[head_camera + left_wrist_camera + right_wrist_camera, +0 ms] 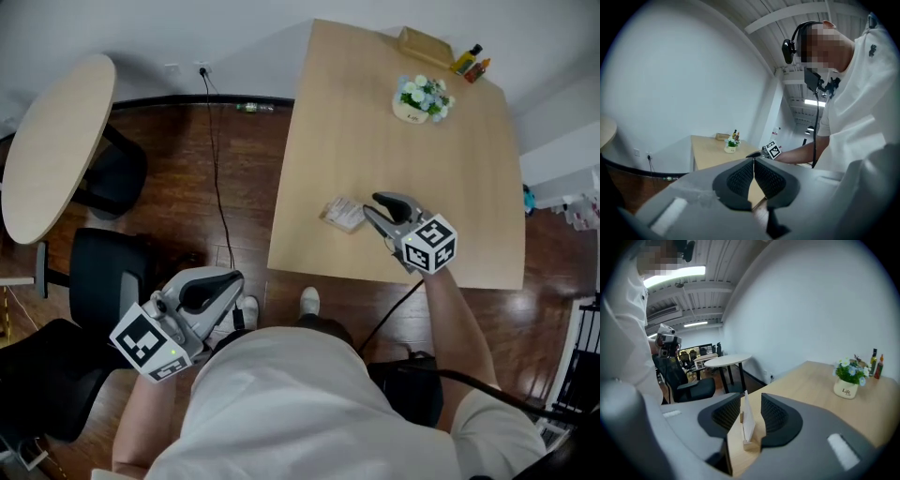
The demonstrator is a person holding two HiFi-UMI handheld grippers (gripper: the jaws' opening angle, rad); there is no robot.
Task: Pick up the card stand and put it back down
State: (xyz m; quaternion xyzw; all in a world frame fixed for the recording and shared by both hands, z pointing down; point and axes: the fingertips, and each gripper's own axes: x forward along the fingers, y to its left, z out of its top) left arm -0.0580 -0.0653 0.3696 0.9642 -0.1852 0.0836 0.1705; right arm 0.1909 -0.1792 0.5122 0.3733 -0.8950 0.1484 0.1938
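Note:
The card stand (pixel 343 215), a small wooden base holding a white card, stands on the light wooden table (pixel 375 141) near its front edge. My right gripper (pixel 371 206) is at its right side, fingertips close to it. In the right gripper view the card stand (pixel 747 423) sits upright on the table between the jaws of the right gripper (pixel 750 400), with a gap on each side, so the pads do not press on it. My left gripper (pixel 223 284) hangs off the table at the lower left. The left gripper (pixel 753 162) shows its pads touching, with nothing between them.
A flower pot (pixel 422 97), two small bottles (pixel 470 62) and a wooden box (pixel 425 43) stand at the table's far end. A round table (pixel 54 141) and black chairs (pixel 109 272) are on the left. A cable (pixel 217 178) runs across the wooden floor.

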